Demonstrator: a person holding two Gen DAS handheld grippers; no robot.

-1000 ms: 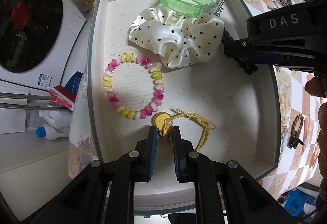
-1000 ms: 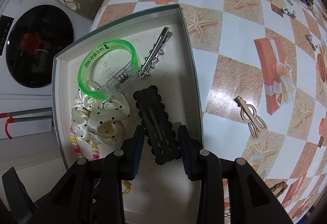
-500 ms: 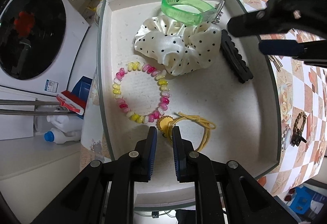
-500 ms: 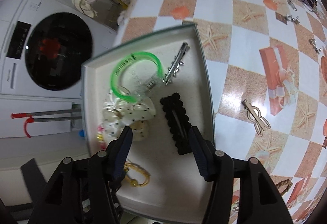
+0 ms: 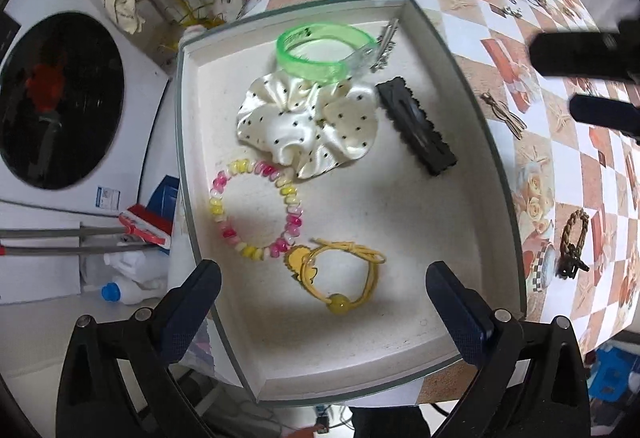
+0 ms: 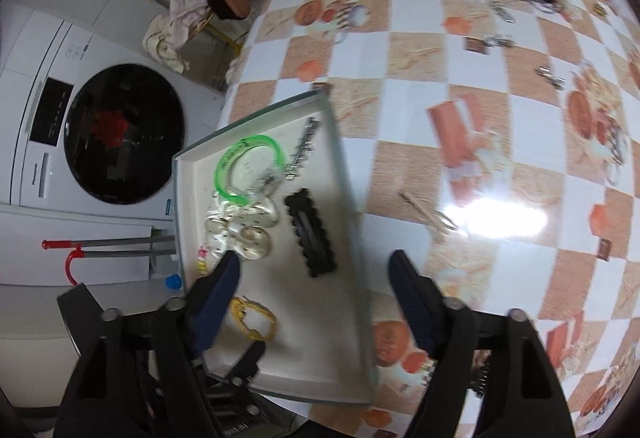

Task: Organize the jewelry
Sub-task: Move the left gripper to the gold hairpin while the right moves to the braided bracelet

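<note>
likely a home laundry corner – washing machine (image 6: 100,134), detergent bottle (image 5: 120,292).

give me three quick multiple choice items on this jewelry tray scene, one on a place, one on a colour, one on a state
1. Where does the black hair clip lie?
A. inside the tray
B. on the checkered tablecloth
C. between the jaws

2. What colour is the translucent bangle?
A. blue
B. green
C. red

3. How does the left gripper stand?
A. shut on the yellow hair tie
B. shut on nothing
C. open, holding nothing

Answers:
1 A: the clip rests on the tray floor beside the polka-dot scrunchie.
2 B: it is bright green.
3 C: the jaws stand wide apart, and the yellow hair tie lies free below.
</note>
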